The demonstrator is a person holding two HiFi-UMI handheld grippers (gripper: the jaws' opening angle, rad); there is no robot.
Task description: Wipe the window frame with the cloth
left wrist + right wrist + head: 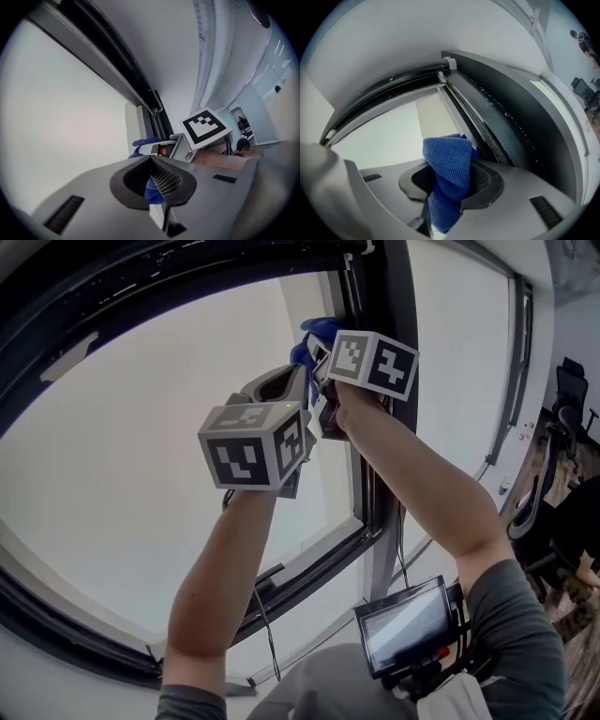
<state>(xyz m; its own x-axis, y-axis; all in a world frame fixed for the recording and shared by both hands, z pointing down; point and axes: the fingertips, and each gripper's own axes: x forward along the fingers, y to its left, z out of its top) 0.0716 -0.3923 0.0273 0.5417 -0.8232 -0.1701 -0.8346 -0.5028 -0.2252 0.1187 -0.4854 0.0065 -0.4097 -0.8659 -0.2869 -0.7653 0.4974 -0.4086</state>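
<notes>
The left tongs (pixel 153 183) are pinched shut on a small bit of the blue cloth (pixel 447 159). The right tongs (pixel 451 192) squeeze a fat bunch of it, up high, just beside the dark window frame (pixel 506 126). The cloth looks soft, light and floppy, so a bunched-up hold seems best.

No letters, numbers, brands or signs can be read in any view. The left cube (pixel 255 448), on the left gripper (pixel 153 182) and just left of centre in the head view, carries only black-and-white square marker patterns. So does the right cube (pixel 373 362), on the right gripper (pixel 449 187), at 12 o'clock. The small screen (pixel 405 624) at 5 o'clock shows pale glare, nothing legible
</notes>
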